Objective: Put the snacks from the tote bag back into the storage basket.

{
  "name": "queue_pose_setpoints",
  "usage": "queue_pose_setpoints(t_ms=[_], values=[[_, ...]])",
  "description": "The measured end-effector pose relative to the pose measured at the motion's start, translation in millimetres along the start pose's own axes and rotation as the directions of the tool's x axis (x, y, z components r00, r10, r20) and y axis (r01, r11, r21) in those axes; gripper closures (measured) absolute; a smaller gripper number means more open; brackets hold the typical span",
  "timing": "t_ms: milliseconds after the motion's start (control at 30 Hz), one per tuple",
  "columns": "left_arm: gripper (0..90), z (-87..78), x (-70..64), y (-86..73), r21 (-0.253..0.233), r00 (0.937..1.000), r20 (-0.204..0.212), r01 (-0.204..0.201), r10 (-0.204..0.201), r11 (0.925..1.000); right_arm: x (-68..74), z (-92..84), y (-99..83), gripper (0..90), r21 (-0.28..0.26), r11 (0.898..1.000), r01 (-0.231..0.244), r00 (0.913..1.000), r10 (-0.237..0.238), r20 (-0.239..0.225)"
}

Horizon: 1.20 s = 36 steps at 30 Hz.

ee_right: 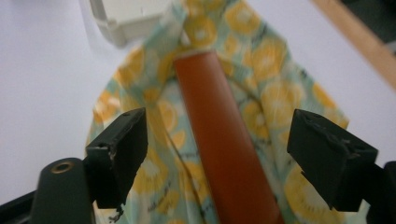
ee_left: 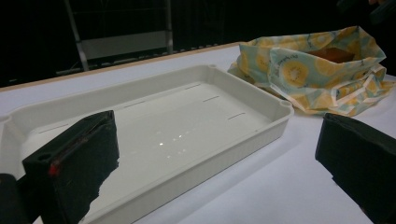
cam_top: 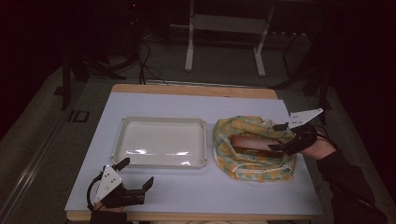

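The right tool (ee_right: pixel 217 154) stands partly open astride one reddish-brown oblong block (ee_right: pixel 219 140), pads clear of it, inside one yellow-patterned cloth bag (cam_top: pixel 254 149). The left tool (cam_top: pixel 135 177) gapes wide, holding nothing, beside one white plastic tray (cam_top: pixel 161 122) on the desk (cam_top: pixel 196 189).

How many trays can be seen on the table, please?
1. The white tray lies empty at the middle of the table, left of the yellow patterned bag. The bag's inside is partly hidden, so small things there cannot be excluded.
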<state>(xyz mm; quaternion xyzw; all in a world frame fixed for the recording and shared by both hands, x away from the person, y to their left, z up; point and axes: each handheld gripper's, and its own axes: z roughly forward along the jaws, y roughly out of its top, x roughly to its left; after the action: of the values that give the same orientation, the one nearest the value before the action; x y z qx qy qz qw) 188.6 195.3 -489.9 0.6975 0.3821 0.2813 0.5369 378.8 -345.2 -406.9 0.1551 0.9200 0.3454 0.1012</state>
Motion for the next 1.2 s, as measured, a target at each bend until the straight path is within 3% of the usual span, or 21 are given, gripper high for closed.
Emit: queue_pose_setpoints(t_ms=[200, 333, 533, 800, 933, 1200], values=[[0.0, 0.8, -0.1, 0.1, 0.003, 1.0000, 0.003, -0.001, 0.001, 1.0000, -4.9, 11.3, -4.6, 22.0, 0.094, 0.996, 0.007, 1.0000, -0.006, -0.007], [0.0, 0.9, 0.0, 0.0, 0.005, 1.0000, 0.003, -0.003, 0.003, 1.0000, -8.1, 17.1, -5.4, 23.4, 0.129, 0.991, 0.022, 0.9997, -0.021, -0.011], [0.0, 1.5, -0.2, -0.4, 0.008, 1.0000, 0.008, -0.006, 0.006, 0.9999, -12.9, 29.1, -7.1, 27.6, 0.197, 0.979, 0.046, 0.9989, -0.047, -0.003], [0.0, 2.0, 0.4, -0.5, 0.007, 0.9999, 0.010, 0.004, -0.004, 1.0000, -15.4, 45.8, -6.4, 27.7, 0.279, 0.956, 0.087, 0.9962, -0.083, -0.028], [0.0, 1.6, 0.9, -0.4, -0.001, 0.9999, 0.014, 0.011, -0.011, 0.9999, -15.3, 52.7, -6.7, 27.6, 0.340, 0.934, 0.107, 0.9942, -0.101, -0.037], [0.0, 2.0, 0.6, -0.3, -0.003, 0.9997, 0.017, 0.015, -0.015, 0.9999, -16.3, 64.1, -5.7, 31.2, 0.396, 0.907, 0.141, 0.9900, -0.133, -0.047]])
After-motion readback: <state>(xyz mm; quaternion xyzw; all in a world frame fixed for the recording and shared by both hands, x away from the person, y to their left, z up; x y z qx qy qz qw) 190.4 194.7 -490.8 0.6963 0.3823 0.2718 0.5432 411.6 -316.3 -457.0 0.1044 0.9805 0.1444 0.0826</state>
